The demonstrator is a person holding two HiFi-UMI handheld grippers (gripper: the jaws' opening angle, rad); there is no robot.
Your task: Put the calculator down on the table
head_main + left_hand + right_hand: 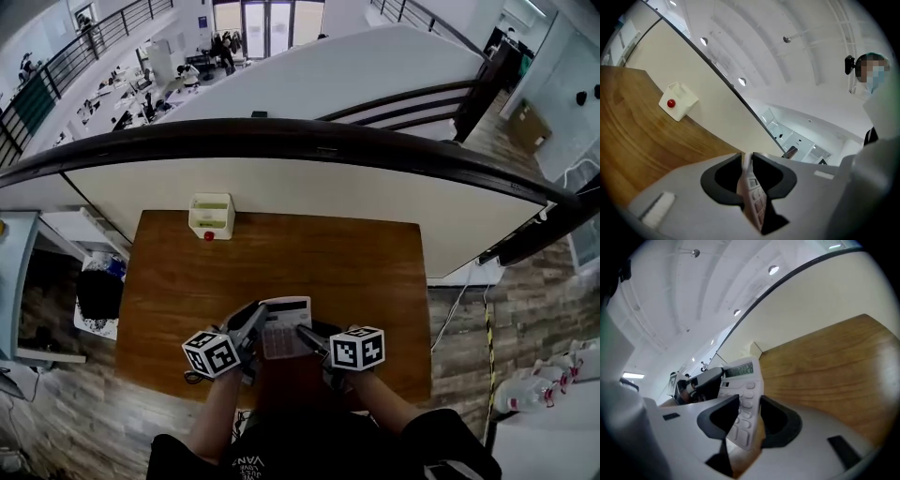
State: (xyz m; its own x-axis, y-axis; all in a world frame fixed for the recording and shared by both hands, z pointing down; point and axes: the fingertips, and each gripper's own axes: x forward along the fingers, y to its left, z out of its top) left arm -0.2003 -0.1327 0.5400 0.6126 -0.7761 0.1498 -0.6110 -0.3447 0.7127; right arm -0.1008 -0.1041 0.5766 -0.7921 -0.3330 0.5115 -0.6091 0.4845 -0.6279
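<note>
A white calculator with a grey display hangs over the near middle of the brown wooden table, held from both sides. My left gripper is shut on its left edge; in the left gripper view the calculator shows edge-on, pinched between the dark pads. My right gripper is shut on its right edge. In the right gripper view the calculator is tilted, keys facing up, with wood visible below and beyond it, and the left gripper's jaw clamps the far side.
A small white box with a red button stands at the table's far left edge, seen too as the box. A beige wall panel under a dark curved handrail borders the far side. The floor drops off left and right.
</note>
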